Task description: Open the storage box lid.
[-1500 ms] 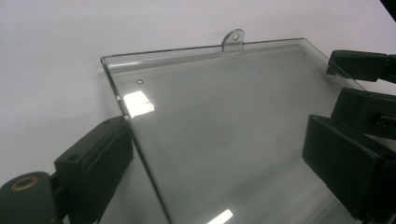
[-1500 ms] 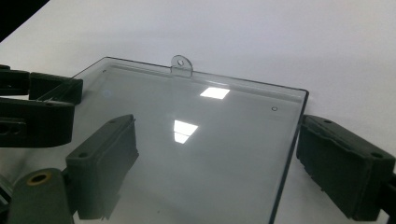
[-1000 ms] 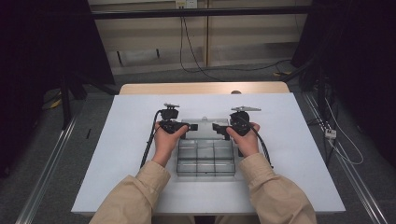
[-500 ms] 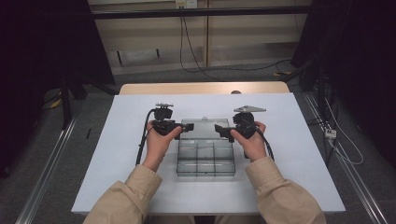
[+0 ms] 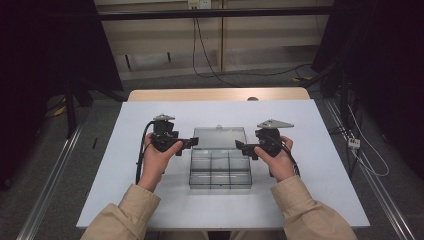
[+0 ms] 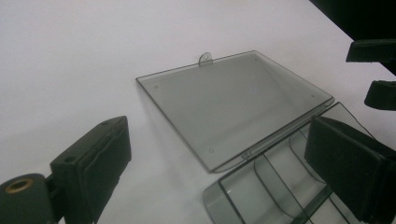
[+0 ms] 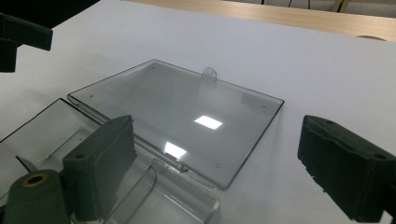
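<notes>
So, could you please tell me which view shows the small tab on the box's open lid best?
The right gripper view: the tab stands close and sharp on the lid's far edge. The left gripper view shows it smaller; the high view gives a speck.

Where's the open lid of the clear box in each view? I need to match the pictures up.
High view: lid lies flat at centre, beyond the compartments, between the two grippers.
Left gripper view: lid at centre, compartments at lower right.
Right gripper view: lid at centre, compartments at lower left.
Shared landmark: the small tab on the lid's far edge.
</notes>
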`<state>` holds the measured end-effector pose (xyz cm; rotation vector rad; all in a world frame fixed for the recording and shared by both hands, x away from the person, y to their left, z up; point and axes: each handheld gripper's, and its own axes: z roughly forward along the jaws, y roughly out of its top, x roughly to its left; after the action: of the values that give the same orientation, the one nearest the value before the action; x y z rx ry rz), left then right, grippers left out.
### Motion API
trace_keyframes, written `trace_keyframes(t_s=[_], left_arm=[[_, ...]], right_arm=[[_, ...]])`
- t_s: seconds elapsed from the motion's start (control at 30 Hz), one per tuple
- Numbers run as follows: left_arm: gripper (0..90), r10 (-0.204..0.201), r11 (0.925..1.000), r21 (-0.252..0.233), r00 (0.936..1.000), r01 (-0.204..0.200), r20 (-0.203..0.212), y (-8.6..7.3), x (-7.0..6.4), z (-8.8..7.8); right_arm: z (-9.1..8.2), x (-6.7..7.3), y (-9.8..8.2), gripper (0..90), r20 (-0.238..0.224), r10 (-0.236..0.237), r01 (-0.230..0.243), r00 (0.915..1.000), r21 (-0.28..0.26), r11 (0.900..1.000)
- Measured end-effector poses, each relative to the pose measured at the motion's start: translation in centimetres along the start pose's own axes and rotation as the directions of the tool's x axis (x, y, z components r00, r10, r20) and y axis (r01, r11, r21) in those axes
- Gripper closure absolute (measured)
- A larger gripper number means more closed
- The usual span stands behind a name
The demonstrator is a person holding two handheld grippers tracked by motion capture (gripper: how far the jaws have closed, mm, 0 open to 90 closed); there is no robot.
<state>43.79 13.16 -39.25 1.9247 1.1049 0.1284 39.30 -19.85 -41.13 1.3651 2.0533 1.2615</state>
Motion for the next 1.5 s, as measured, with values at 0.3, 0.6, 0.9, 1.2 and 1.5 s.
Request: trace_keyframes(t_s=[0.3,0.6,0.9,1.2,1.5], left_arm=[[6.4,0.057,0.9982,-0.015,0.9984,-0.057,-0.006,-0.9,0.4,-2.5],[6.3,0.102,0.9945,-0.020,0.9943,-0.103,-0.029,-2.3,1.2,-4.3],[6.3,0.110,0.9939,-0.009,0.9934,-0.110,-0.032,-4.2,2.5,-5.4],[6.0,0.138,0.9899,-0.024,0.9894,-0.139,-0.044,-5.5,3.0,-6.7],[6.0,0.162,0.9867,-0.012,0.9868,-0.162,-0.014,-6.4,3.1,-7.5]], right_arm=[[-1.7,0.4,-0.7,9.9,-0.008,-0.043,0.043,0.9990,-0.018,0.999],[-2.8,0.4,-1.8,8.9,-0.023,-0.056,0.055,0.9981,-0.027,0.998],[-3.9,0.2,-3.1,7.6,-0.033,-0.065,0.064,0.9973,-0.030,0.997],[-4.5,0.4,-3.9,7.2,-0.045,-0.084,0.082,0.9955,-0.034,0.996],[-5.1,-0.5,-5.0,5.6,-0.042,-0.079,0.077,0.9960,-0.040,0.996]])
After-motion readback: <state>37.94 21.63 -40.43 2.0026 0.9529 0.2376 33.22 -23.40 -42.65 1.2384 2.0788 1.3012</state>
